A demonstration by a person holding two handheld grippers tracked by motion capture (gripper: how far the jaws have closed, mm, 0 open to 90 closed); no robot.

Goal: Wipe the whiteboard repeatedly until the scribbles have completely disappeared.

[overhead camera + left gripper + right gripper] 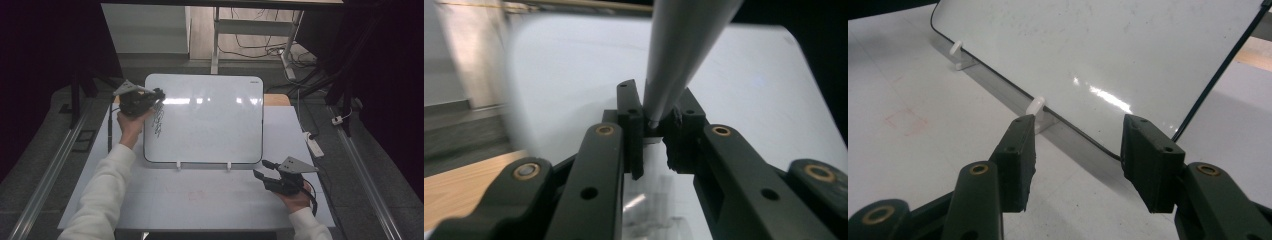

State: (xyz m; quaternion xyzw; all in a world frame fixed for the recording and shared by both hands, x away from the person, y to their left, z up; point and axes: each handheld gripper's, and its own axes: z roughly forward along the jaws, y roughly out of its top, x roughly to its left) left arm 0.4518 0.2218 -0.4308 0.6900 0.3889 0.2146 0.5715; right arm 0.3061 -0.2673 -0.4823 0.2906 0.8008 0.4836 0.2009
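A white whiteboard [210, 120] leans on two small white feet [178, 165] on the table, with black scribbles [158, 121] near its left edge. My left gripper [156, 98] hovers at the board's upper left corner, shut on a grey marker [679, 55] that stands up between its jaws; the board [744, 100] lies behind it. My right gripper [264, 170] rests low at the board's lower right corner, open, nothing between its jaws. In the right gripper view [1075, 160] the board's bottom edge [1078, 135] and a white foot [1035, 105] lie just ahead.
The board stands on a pale table sheet [200, 200] with a faint reddish mark [196, 194]. A power strip [314, 144] and cables lie on the floor at the right. Desk legs [216, 40] stand beyond the table.
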